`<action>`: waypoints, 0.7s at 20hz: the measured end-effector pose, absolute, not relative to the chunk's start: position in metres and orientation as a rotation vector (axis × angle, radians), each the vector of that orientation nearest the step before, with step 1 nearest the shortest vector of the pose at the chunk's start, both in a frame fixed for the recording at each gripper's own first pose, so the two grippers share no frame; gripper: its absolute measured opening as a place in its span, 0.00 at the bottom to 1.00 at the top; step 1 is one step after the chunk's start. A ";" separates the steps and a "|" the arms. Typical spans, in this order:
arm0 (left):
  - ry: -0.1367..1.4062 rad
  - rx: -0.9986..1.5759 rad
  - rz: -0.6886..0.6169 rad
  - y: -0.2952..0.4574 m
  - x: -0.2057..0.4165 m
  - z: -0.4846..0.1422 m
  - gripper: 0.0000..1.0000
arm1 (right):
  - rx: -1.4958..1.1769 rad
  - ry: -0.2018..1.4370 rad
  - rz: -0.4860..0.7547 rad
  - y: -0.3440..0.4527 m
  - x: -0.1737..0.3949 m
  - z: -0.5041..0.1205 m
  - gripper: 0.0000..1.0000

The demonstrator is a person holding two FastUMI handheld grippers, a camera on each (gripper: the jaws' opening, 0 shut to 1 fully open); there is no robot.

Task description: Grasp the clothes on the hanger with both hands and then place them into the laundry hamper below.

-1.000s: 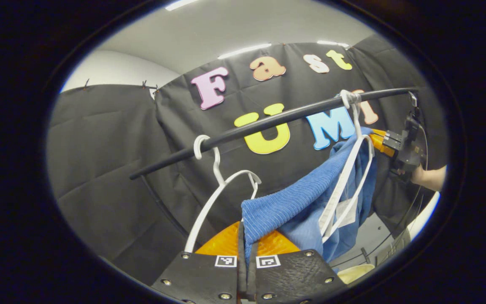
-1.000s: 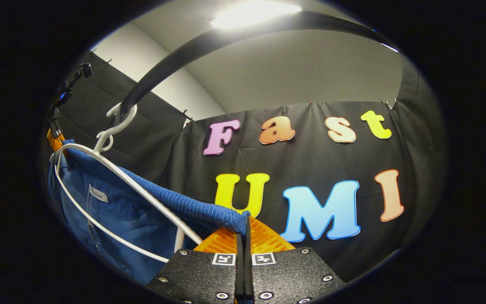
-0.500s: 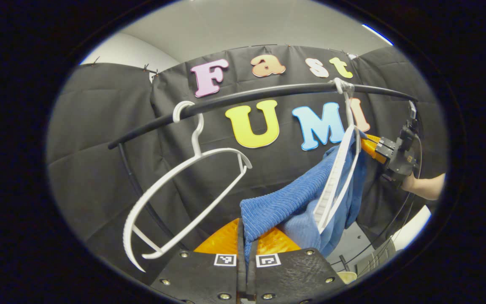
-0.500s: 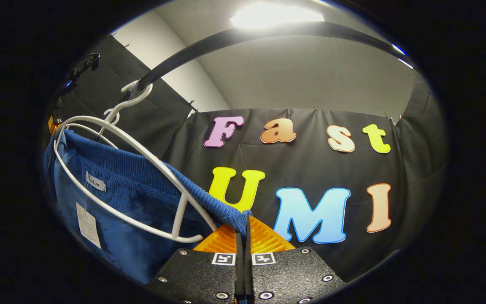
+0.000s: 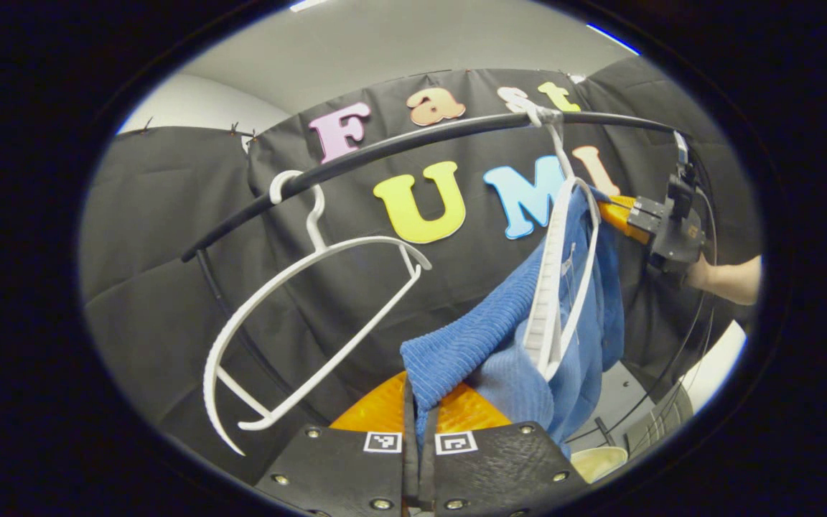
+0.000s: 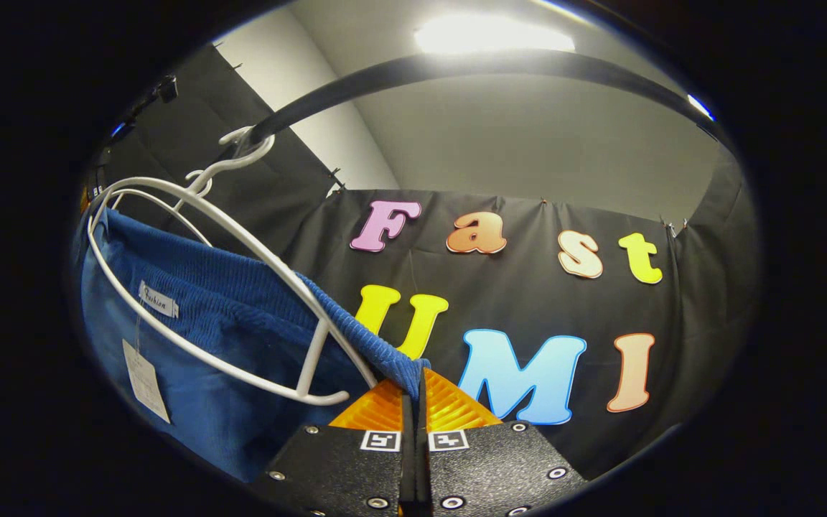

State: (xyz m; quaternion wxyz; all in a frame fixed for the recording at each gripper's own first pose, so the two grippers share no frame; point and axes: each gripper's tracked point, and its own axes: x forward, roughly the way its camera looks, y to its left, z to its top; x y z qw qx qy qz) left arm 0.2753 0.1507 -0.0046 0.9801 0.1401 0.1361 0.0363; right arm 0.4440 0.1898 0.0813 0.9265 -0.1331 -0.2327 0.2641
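Clothes (image 5: 500,345) stretched between my two grippers, left gripper (image 5: 419,402) and right gripper (image 6: 413,391) each clamped on an end, hanger (image 5: 553,287) threaded mid-span.

- A recording booth, not a home: black cloth (image 6: 528,237) pinned up as walls.
- Plain grey ceiling with strip light (image 6: 492,34).
- A black rail (image 5: 413,147) carrying white hangers (image 5: 298,316) stands in for a wardrobe.
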 end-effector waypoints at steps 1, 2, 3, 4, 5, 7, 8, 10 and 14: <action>0.273 0.255 0.086 0.158 0.271 0.005 0.08 | -0.286 -0.487 0.557 0.193 0.433 0.086 0.00; 0.256 0.233 0.107 0.167 0.264 0.022 0.02 | -0.311 -0.497 0.576 0.194 0.426 0.086 0.00; 0.232 0.211 0.125 0.173 0.252 0.043 0.02 | -0.335 -0.509 0.592 0.198 0.418 0.087 0.00; 0.209 0.203 0.135 0.173 0.242 0.062 0.02 | -0.359 -0.521 0.598 0.202 0.411 0.085 0.00; 0.187 0.208 0.147 0.174 0.229 0.084 0.07 | -0.382 -0.529 0.605 0.209 0.402 0.079 0.00; 0.167 0.219 0.160 0.175 0.212 0.107 0.01 | -0.413 -0.521 0.620 0.215 0.394 0.073 0.00; 0.164 0.232 0.169 0.178 0.207 0.114 0.01 | -0.415 -0.520 0.632 0.218 0.391 0.074 0.00; 0.164 0.266 0.194 0.194 0.198 0.124 0.07 | -0.411 -0.539 0.651 0.224 0.381 0.083 0.00; 0.151 0.256 0.223 0.208 0.186 0.125 0.07 | -0.448 -0.615 0.632 0.225 0.368 0.097 0.00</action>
